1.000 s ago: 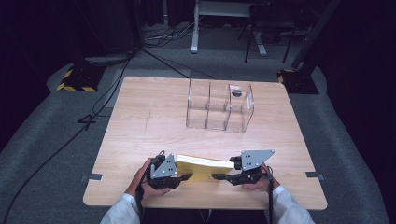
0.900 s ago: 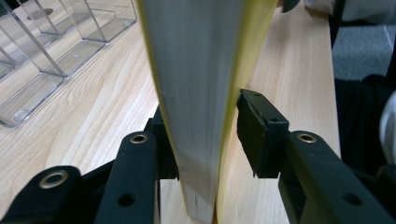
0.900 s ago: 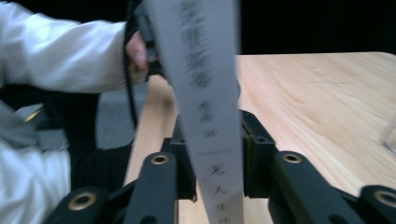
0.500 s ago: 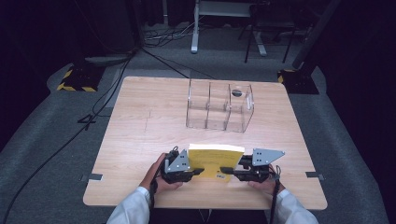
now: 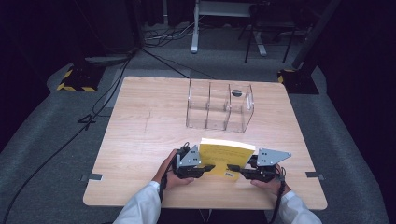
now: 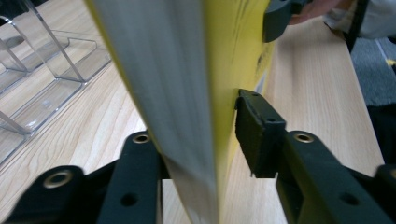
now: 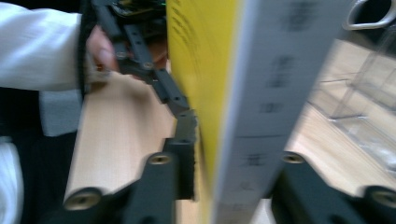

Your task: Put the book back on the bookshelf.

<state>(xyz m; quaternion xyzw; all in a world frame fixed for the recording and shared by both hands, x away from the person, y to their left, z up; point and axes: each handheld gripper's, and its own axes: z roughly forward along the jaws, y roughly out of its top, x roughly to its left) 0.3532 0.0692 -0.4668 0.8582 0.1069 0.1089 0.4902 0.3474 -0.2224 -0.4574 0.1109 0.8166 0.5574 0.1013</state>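
- Book: your yellow-covered book stands tilted at the near edge of the table, held up between your two grippers, its cover facing you and its top edge leaning away toward the clear plastic organizer.
- Your left gripper has the book between its jaws at the book's left side. In the left gripper view the right-hand pad sits against the yellow cover and the pale page edge fills the gap to the other jaw, so it grips at a narrow setting. These jaws closed a little and then eased back to where they were.
- Your right gripper holds the book's right side. In the right gripper view its jaws bracket the cover and the grey page edge, and they have just been closing on the book.
- Both your hands sit close together near the table's front edge, white sleeves showing below them.
- That organizer stands well beyond the book, toward the far side of the table, with three upright compartments.
- Dark floor and cables surround the table.
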